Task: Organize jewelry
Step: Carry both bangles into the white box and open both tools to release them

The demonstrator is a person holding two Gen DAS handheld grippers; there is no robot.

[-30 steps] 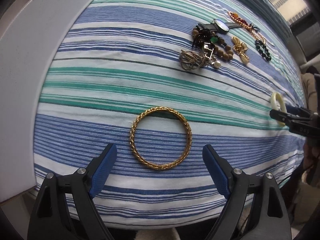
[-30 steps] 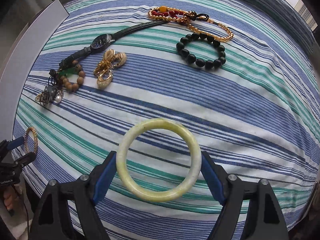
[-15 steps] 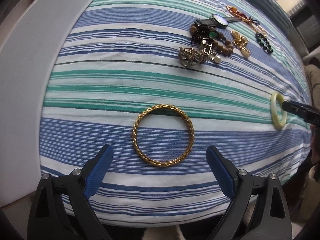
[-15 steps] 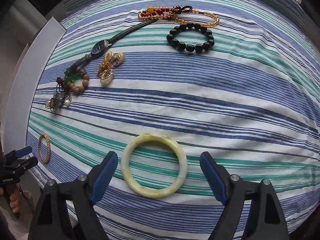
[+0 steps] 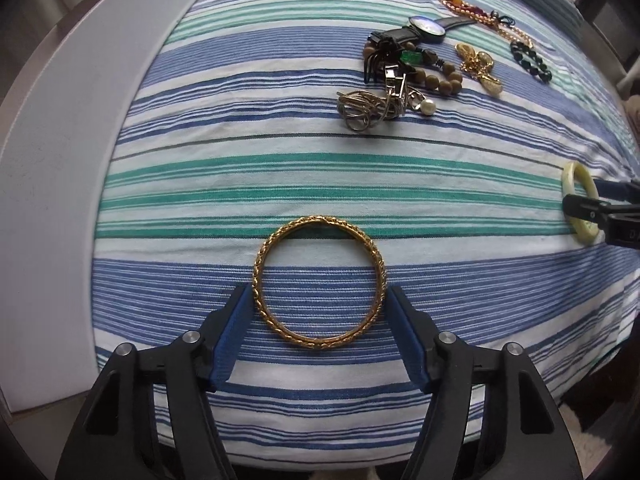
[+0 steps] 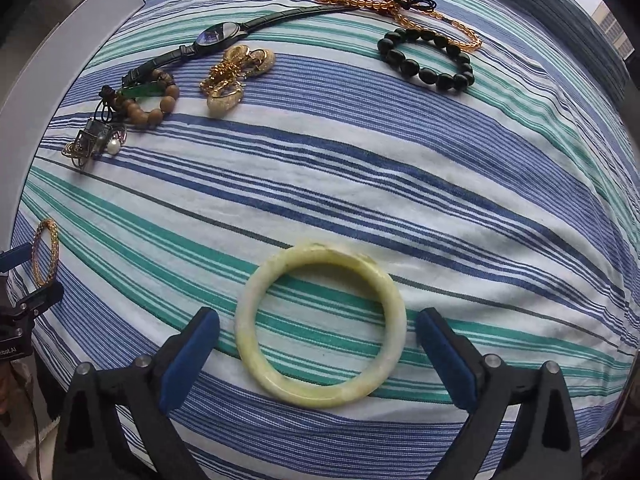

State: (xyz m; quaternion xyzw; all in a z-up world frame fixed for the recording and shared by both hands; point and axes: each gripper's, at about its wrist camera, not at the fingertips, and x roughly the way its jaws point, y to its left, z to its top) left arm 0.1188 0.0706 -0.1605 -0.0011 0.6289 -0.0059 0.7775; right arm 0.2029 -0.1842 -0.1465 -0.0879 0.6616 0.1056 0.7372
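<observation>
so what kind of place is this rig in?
Likely a home or apartment, high up: jewelry lies on a striped cloth over a white table, and tall buildings show through a window behind.

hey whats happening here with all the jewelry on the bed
A person holds tongs in each hand over a striped cloth. The left tongs sit around a gold bangle, pads right at its sides. The right tongs are open, straddling a pale jade bangle without touching. A watch and bead bracelets lie clustered farther back.
</observation>
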